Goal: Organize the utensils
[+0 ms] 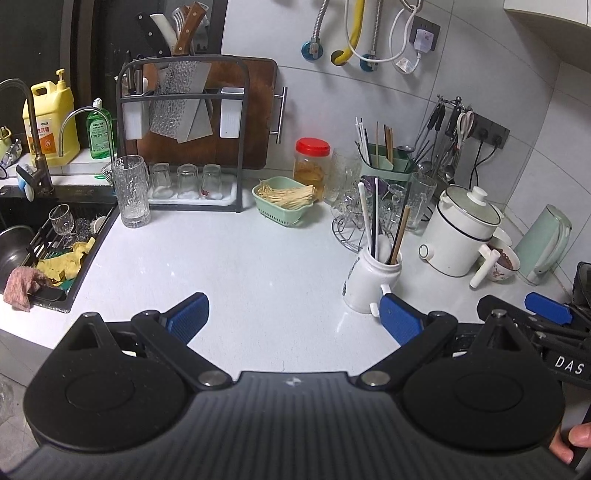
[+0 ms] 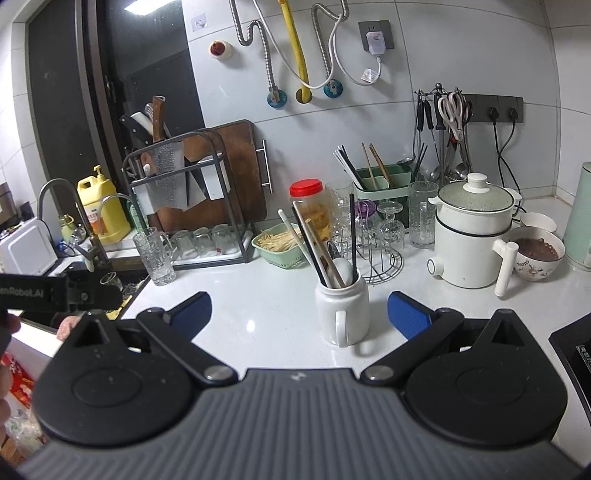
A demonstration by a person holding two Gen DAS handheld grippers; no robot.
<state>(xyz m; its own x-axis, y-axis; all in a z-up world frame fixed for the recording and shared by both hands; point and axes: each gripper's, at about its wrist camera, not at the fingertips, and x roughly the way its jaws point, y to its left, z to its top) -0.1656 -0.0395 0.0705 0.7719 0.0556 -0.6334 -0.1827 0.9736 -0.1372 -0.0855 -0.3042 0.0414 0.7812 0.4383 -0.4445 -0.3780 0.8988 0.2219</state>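
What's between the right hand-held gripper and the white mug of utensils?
Nothing visible. The right hand-held gripper is open, and the white mug stands on bare counter just ahead, between its fingers, handle facing the camera.

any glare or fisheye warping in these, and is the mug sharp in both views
Left wrist view: tile lines and the counter edge bow strongly; the mug is sharp. Right wrist view: the same bowing, a ceiling light reflected in the dark window, and the mug is sharp with a soft shadow.

Left tool gapes empty above counter, beside mug.
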